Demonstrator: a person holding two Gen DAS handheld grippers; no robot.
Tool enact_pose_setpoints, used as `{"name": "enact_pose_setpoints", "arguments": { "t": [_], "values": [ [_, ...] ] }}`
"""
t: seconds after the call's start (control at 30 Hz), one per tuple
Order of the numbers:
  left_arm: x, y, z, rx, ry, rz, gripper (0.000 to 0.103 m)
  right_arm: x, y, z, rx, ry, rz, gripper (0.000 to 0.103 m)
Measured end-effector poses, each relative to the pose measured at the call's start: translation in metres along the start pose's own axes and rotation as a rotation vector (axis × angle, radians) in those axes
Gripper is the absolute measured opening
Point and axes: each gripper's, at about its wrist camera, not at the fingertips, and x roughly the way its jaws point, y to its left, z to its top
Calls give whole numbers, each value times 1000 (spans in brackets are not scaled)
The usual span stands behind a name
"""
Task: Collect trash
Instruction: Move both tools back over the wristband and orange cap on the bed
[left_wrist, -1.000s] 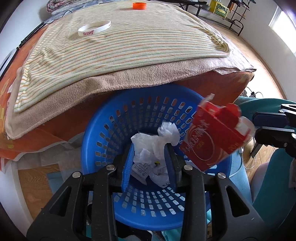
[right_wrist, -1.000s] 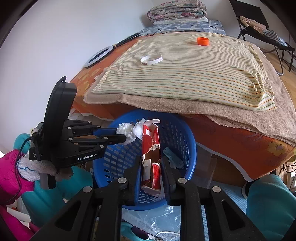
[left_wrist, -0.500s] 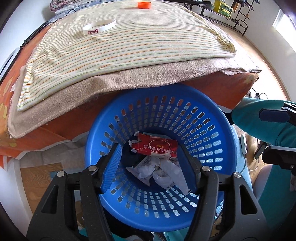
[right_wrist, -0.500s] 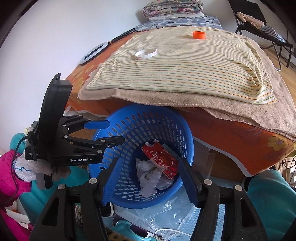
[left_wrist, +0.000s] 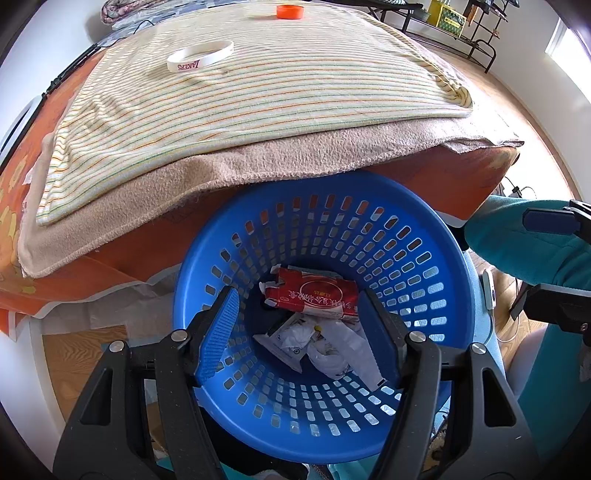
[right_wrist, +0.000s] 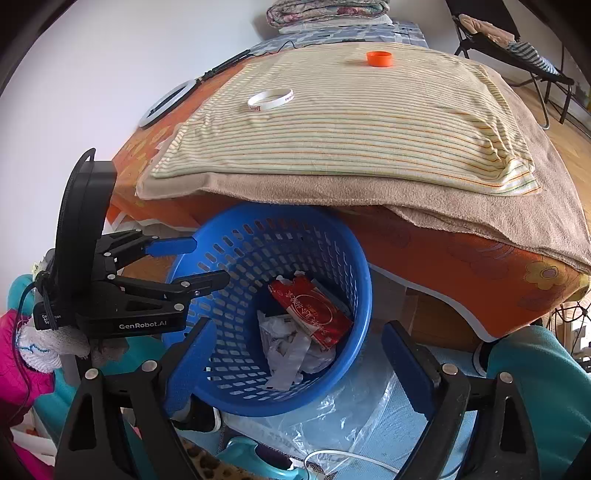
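Looking down between its own parted, empty fingers, the left gripper shows the red carton lying on crumpled white wrappers at the bottom of the blue basket. Only the right wrist view shows a clear plastic bag on the floor under the basket's near side. The right gripper is opening wide with nothing gripped. Far off on the striped blanket lie a white wristband and an orange cap.

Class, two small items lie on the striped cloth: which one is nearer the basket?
The white wristband. It lies closer to the cloth's near edge, above the blue basket, while the orange cap sits farther back.
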Motion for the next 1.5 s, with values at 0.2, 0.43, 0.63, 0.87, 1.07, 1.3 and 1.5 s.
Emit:
{"name": "enact_pose_setpoints", "arguments": {
  "t": [0.2, 0.43, 0.63, 0.87, 1.07, 1.3, 1.5],
  "values": [
    [-3, 4, 3, -18, 3, -6, 69, -2, -1, 3, 2, -11, -27, 98],
    [-10, 10, 14, -46, -4, -13, 69, -5, -4, 6, 17, -12, -58, 98],
    [-16, 18, 27, -88, -17, -23, 69, -10, -6, 12, 28, -23, -73, 98],
    [-24, 23, 42, -98, -37, -12, 69, -16, -8, 22, 33, -38, -70, 98],
    [-28, 24, 54, -92, -52, -12, 69, -20, -8, 32, 30, -55, -73, 98],
    [-32, 30, 72, -82, -75, -5, 69, -24, -3, 46, 1, -71, -92, 98],
    [-36, 41, 97, -84, -105, 2, 69, -28, -6, 65, -17, -93, -115, 98]
  ]
}}
